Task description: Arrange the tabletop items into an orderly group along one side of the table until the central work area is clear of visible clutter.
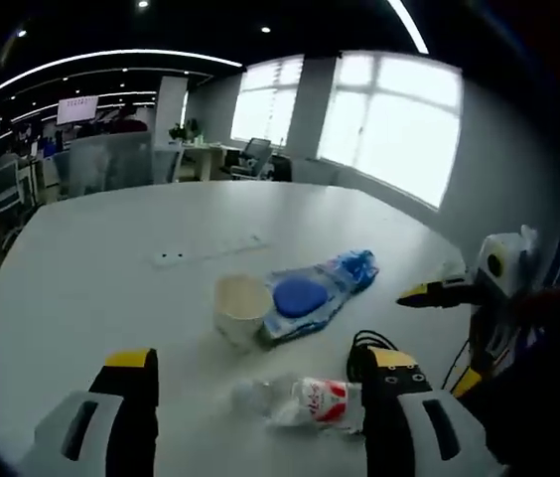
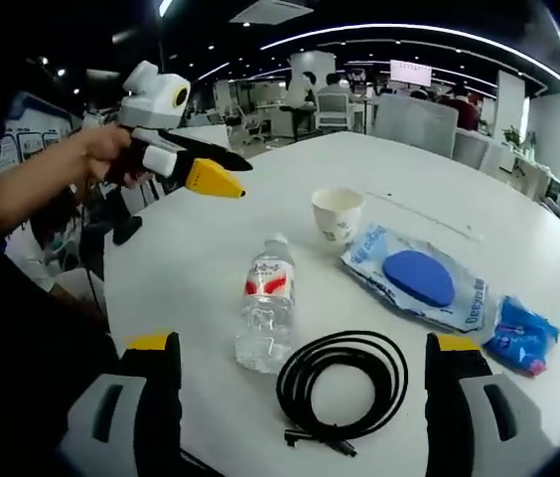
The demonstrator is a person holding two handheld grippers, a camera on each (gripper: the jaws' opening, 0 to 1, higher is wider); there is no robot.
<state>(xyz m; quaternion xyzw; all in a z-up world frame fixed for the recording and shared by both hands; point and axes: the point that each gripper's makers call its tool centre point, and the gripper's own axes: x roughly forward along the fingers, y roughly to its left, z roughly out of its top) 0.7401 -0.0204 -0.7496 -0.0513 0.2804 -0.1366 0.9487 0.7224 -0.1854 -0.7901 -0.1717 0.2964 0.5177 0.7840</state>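
left hand-held gripper (image 2: 222,179): you've got it up in the air over the near-left part of the white desk (image 2: 518,234), yellow-tipped jaws pinched together on nothing. In its own view the jaws stand well apart, so honestly I can't tell which it is. Check before you reach.

clear plastic water bottle with the red label (image 2: 265,303): lying on its side, near the middle of the desk. It's round, so if you nudge it instead of pinching it square, I'd bet it rolls toward your edge.

coiled black cable (image 2: 345,383): just beside the bottle, between your right hand-held gripper (image 2: 305,393) jaws, which are spread wide and empty. Grab one loop and the coil probably unravels and drags the bottle along.

white paper cup (image 2: 338,214): upright, farther back, next to the pouch. Light and easy to tip or crush if you clamp hard.

blue-and-clear plastic pouch with the blue disc inside (image 2: 419,278): flat on the desk. Thin film, the jaws may just slide off.

small crinkled blue packet (image 2: 523,333): at the pouch's right end, near the desk edge. A careless push could send it off.
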